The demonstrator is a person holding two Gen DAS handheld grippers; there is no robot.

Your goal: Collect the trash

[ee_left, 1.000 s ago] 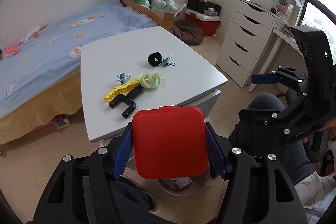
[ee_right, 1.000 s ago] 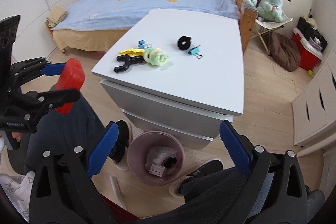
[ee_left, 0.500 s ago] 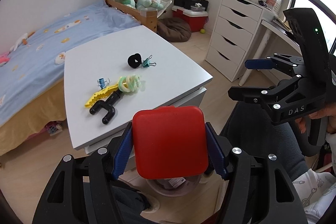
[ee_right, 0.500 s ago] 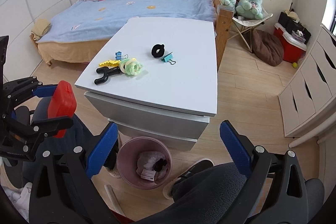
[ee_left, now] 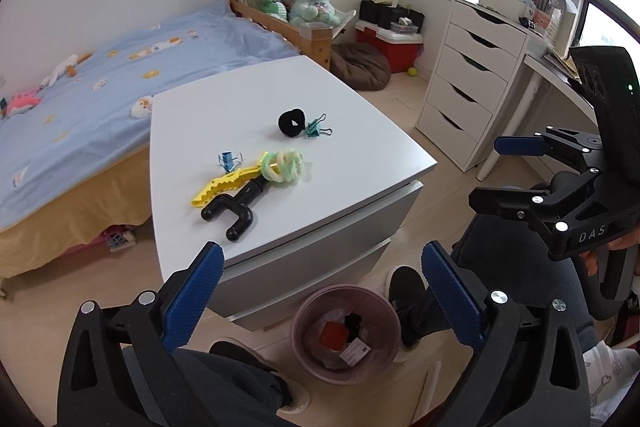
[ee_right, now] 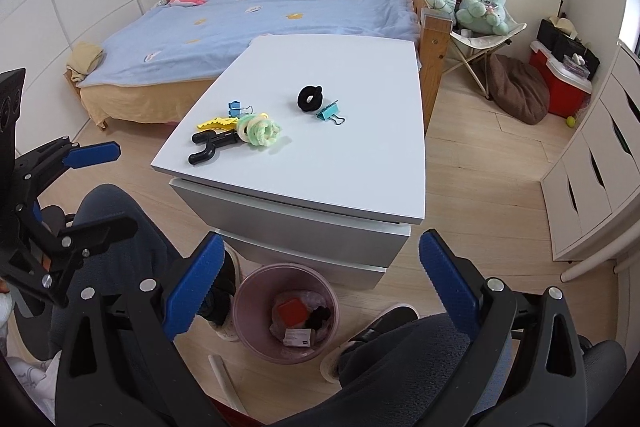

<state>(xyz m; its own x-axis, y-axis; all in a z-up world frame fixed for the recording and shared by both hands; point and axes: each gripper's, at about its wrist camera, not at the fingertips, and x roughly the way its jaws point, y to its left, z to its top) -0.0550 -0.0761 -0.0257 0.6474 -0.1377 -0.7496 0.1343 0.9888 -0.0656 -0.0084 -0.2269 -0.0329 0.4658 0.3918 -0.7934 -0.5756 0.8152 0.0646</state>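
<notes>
- The left gripper (ee_left: 320,291), black with blue ribbed finger pads (ee_left: 192,299), has its jaws spread wide and nothing is between them.
- The right gripper (ee_right: 316,287), of the same black and blue make, is also wide apart and holds nothing.
- Both grippers hang above the round pink plastic trash bin (ee_left: 298,311), which stands on the pale wooden floor (ee_right: 480,195) just in front of the white table.
- Inside the bin lies the flat red square plastic box (ee_right: 293,311), on top of crumpled plastic; beside it are a small black lump and a white paper label.
- The white rectangular table (ee_right: 340,163) is behind the bin, with grey drawer fronts under its top.
- On the table, near the front left corner, lie a black Y-shaped plastic handle (ee_right: 210,146), a yellow toothed plastic piece (ee_right: 216,123), and a fluffy pale green and yellow coiled band (ee_right: 260,131); these three touch each other.
- A small blue binder clip (ee_right: 237,108) is just behind that group.
- Further back on the table are a black hair tie (ee_right: 309,98) and a teal binder clip (ee_right: 330,113), close together.
- The bed with a light blue cover (ee_right: 280,15) stands beyond the table.
- A white chest of drawers (ee_left: 468,75) is at the right wall.
</notes>
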